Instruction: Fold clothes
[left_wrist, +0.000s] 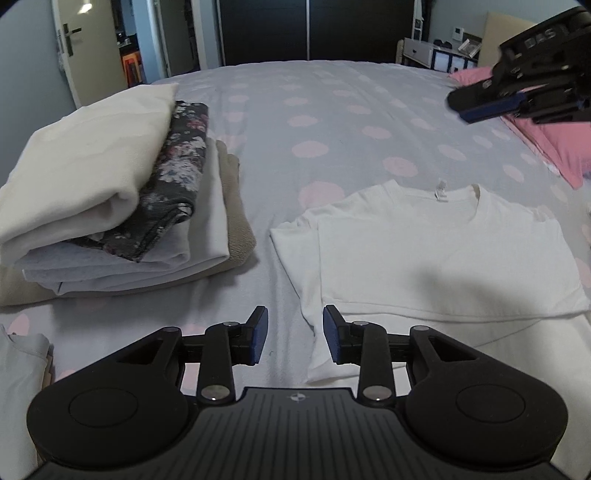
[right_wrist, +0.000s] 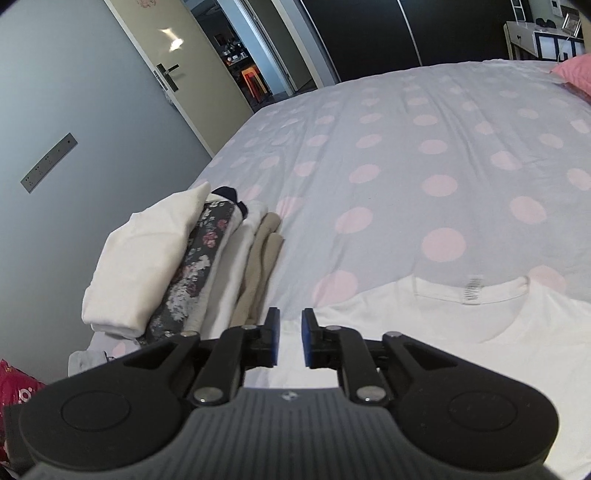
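Note:
A white T-shirt (left_wrist: 436, 251) lies flat on the bed, collar away from me, its lower part folded up over the body; it also shows in the right wrist view (right_wrist: 461, 332). My left gripper (left_wrist: 295, 336) is open and empty, just above the bed at the shirt's lower left edge. My right gripper (right_wrist: 289, 338) is open a little and empty, above the shirt's left sleeve; in the left wrist view it hovers high at the upper right (left_wrist: 491, 105).
A stack of folded clothes (left_wrist: 110, 206) with a cream piece and a dark floral piece on top sits left of the shirt, also in the right wrist view (right_wrist: 177, 269). The bed has a grey cover with pink dots (left_wrist: 314, 122). A pink pillow (left_wrist: 554, 140) lies far right. More cloth (left_wrist: 18, 369) lies near left.

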